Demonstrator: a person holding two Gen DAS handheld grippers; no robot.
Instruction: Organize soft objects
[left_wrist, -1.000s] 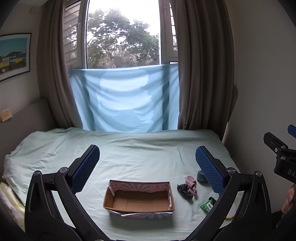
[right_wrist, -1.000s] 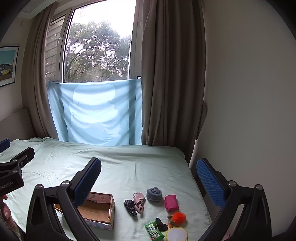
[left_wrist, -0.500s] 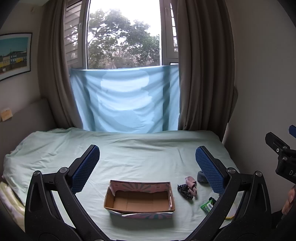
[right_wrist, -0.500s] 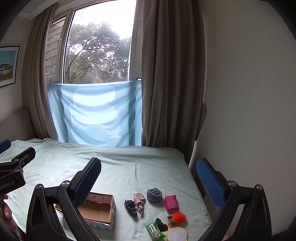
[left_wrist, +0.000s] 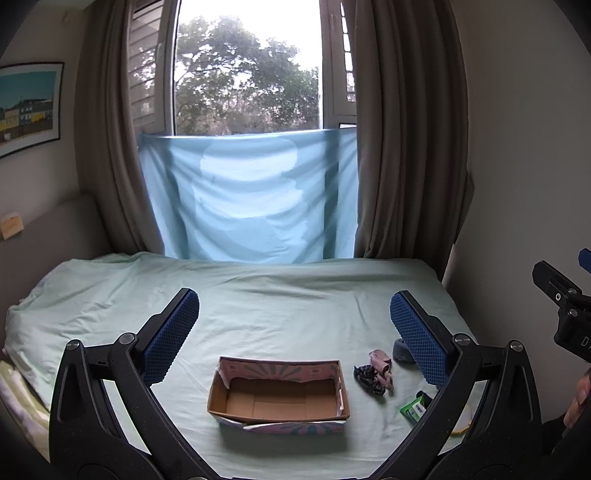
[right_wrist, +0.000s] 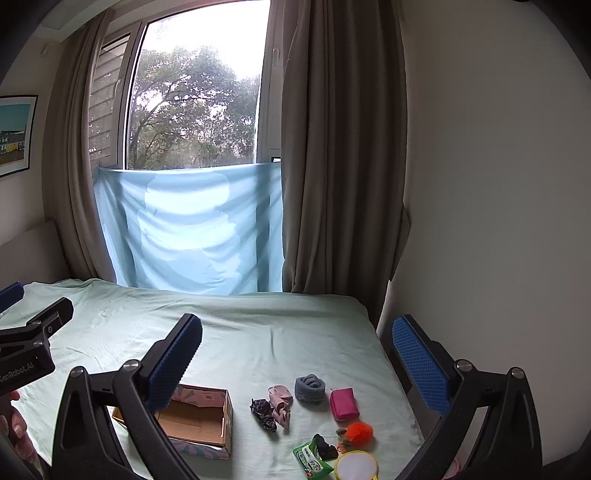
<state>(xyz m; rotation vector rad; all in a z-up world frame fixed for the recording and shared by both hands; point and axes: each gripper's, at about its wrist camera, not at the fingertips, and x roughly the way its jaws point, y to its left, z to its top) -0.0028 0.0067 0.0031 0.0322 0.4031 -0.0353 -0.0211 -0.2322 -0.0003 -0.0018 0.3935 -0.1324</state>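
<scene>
Bed (left_wrist: 295, 314) holds cardboard box (left_wrist: 279, 397); left tool (left_wrist: 293, 332), right tool (right_wrist: 297, 354) spread, empty; grey roll (left_wrist: 399, 350) half hidden.

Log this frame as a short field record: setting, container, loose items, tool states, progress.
setting: bed with pale green sheet, below a window
container: cardboard box, open top, nothing inside
loose items: dark patterned scrunchie, pink cloth piece, grey rolled sock, pink pouch, orange pompom, green wipes pack, round yellow-rimmed mirror, all right of the box
left tool: open, holding nothing, above the bed
right tool: open, holding nothing
progress: nothing packed yet
</scene>
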